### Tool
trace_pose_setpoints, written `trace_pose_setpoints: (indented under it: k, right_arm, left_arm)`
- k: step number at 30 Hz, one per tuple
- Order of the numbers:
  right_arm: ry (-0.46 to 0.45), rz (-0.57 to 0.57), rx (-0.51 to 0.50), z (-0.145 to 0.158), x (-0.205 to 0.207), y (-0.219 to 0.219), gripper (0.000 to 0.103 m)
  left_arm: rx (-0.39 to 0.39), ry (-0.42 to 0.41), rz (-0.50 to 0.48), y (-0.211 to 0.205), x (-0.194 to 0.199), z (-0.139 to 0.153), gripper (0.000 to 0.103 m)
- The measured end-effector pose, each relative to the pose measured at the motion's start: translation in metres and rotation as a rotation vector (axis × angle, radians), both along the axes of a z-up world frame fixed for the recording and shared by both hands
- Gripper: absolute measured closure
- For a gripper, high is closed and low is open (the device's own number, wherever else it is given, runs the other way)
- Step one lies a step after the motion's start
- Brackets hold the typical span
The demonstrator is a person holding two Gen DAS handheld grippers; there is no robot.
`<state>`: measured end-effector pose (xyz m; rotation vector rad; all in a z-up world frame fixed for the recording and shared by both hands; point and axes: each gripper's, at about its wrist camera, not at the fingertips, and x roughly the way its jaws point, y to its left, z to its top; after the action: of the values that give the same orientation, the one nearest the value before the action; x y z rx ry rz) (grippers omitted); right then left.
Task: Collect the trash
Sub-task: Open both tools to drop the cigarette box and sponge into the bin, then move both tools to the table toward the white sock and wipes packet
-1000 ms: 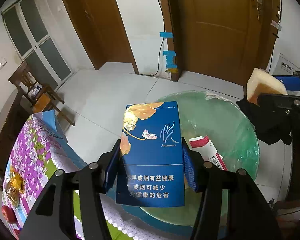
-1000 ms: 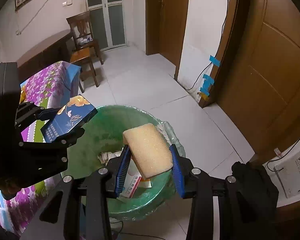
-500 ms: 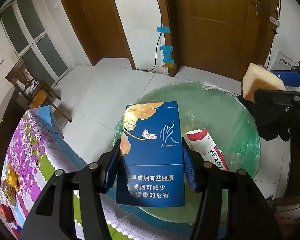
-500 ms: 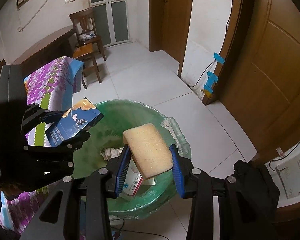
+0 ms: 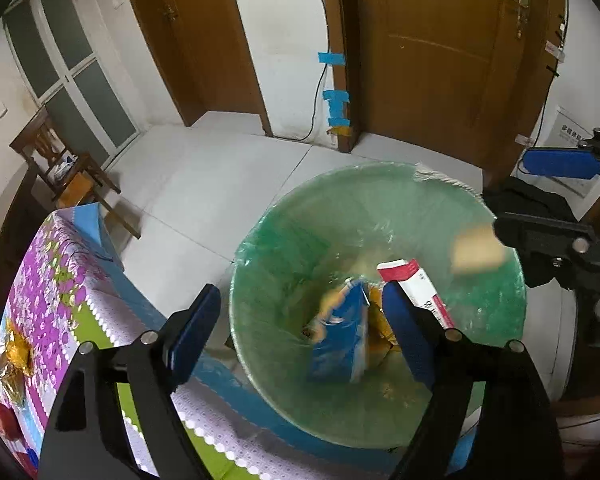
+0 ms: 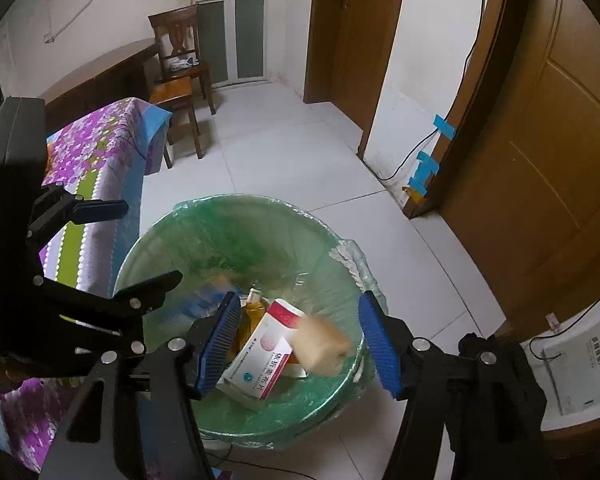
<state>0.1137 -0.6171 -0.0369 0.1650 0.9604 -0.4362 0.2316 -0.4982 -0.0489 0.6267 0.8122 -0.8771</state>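
A green-lined trash bin (image 5: 284,240) (image 6: 204,232) stands on the floor below both grippers. My left gripper (image 5: 300,316) is open above it, and the blue cigarette box (image 5: 340,340) is blurred, falling inside the bin. My right gripper (image 6: 296,340) is open above the bin, and the yellow sponge (image 6: 320,346) (image 5: 478,250) is blurred in mid-fall between its jaws. A red-and-white medicine box (image 6: 264,360) (image 5: 416,288) lies in the bin.
A table with a purple floral cloth (image 5: 52,292) (image 6: 96,152) stands beside the bin. A wooden chair (image 6: 180,76) is behind it. Brown doors (image 5: 440,52) and a wall cable with blue tape (image 5: 336,104) are beyond. A white paper (image 6: 580,368) lies at right.
Both grippers have opened. The cigarette box has dropped from the left gripper and the sponge from the right, both falling into the bin.
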Motion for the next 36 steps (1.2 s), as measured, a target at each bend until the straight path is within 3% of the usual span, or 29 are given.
trace_pose_setpoints:
  k: [19,28,36]
  right_arm:
    - [-0.040,-0.020,-0.020,0.009,-0.013,0.009,0.041]
    - [-0.268,-0.051,-0.214,0.033,-0.027,0.056,0.037]
    - [-0.406,-0.024,-0.209,0.030,-0.017,0.103,0.034]
  left_arm:
    - [-0.033,-0.068,0.034,0.019,-0.008,0.013,0.024]
    - [-0.084,-0.170,0.180,0.062,-0.007,0.021,0.024]
    - [-0.128,-0.227,0.343,0.128,0.004,0.031,0.024]
